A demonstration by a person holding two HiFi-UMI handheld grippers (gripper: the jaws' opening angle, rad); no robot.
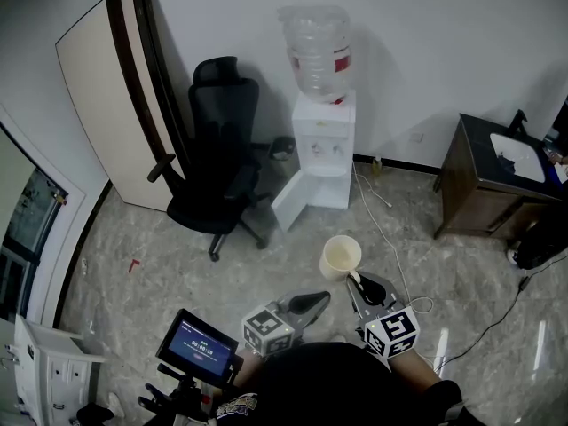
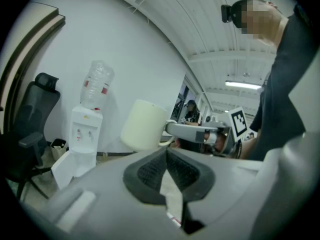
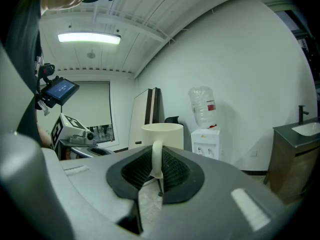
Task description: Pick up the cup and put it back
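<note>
Cup (image 1: 341, 257): cream, plain, round, with one thin handle.
Place: in the air over the marbled floor (image 1: 177, 264).
Right gripper (image 1: 358, 281): jaws nearly together, clamped on the cup's handle.
Left gripper (image 1: 319, 299): jaws together, empty.

The shell of my right gripper (image 3: 157, 173) and of my left gripper (image 2: 167, 156) is smooth, matt grey plastic, and the pads (image 3: 176, 171) inside are black, ribbed and rubbery. The cup (image 3: 162, 134) is cream, smooth and dull; ceramic or plastic, I cannot tell. The floor (image 1: 177, 256) is glossy marbled tile. The water bottle (image 1: 317, 47) is clear plastic on a white plastic dispenser (image 1: 324, 140). The cabinet (image 1: 475, 198) is dark wood, and the chair (image 1: 217, 149) looks like black cloth.
</note>
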